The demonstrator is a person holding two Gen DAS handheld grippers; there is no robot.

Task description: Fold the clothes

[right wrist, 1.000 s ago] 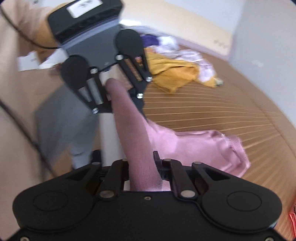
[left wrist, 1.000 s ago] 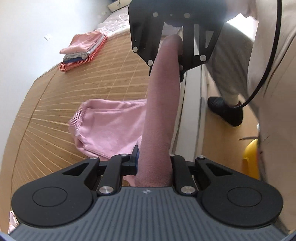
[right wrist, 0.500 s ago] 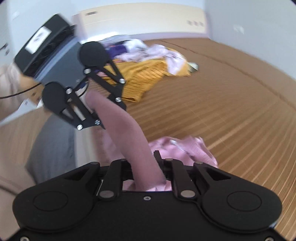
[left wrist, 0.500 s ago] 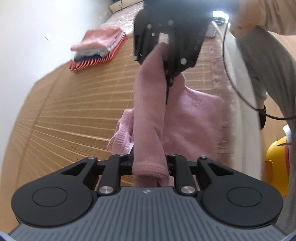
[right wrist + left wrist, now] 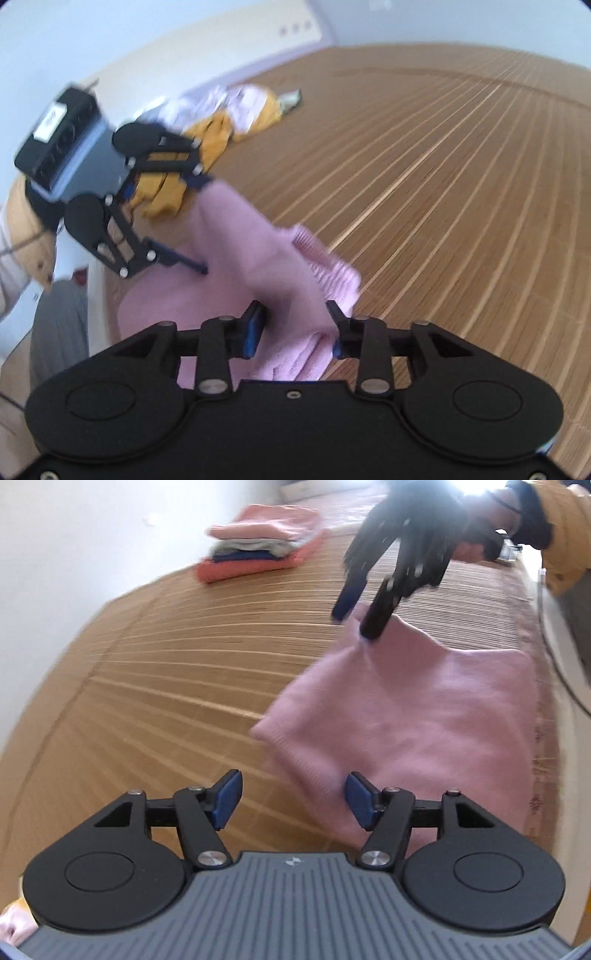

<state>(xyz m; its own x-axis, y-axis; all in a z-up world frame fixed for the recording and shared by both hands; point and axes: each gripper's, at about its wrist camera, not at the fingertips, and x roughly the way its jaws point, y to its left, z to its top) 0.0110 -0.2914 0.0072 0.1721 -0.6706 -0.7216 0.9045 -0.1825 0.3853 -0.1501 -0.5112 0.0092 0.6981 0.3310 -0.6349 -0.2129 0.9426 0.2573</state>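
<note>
Both tongs stand wide open here, holding nothing; the left gripper (image 5: 291,799) hangs with its blue pads (image 5: 228,797) spread, and the near corner of the pink knit garment (image 5: 417,716) lies on the woven mat (image 5: 155,672) just ahead of its right pad, not between the two; the right gripper (image 5: 295,326) also has its fingers apart, and a raised ridge of the same pink knit runs up between them, though the blur leaves it unclear whether either pad touches the cloth. Seen from the left side, the right gripper hovers at the far corner of the garment, jaws parted, its tips right at the fabric.

The garment looks soft, light and floppy, a fleecy knit with a ribbed cuff (image 5: 325,266) showing beyond the right tongs; it should sag wherever it goes unsupported and should not slip much in rubbery pads; my guess is the best hold is on corners or on the ribbed hem, one tong each, pinching through both layers so the fold carries evenly.

Well beyond the left tongs sits a stack of folded clothes (image 5: 258,550); past the right tongs lies a heap of unfolded laundry (image 5: 229,122).
</note>
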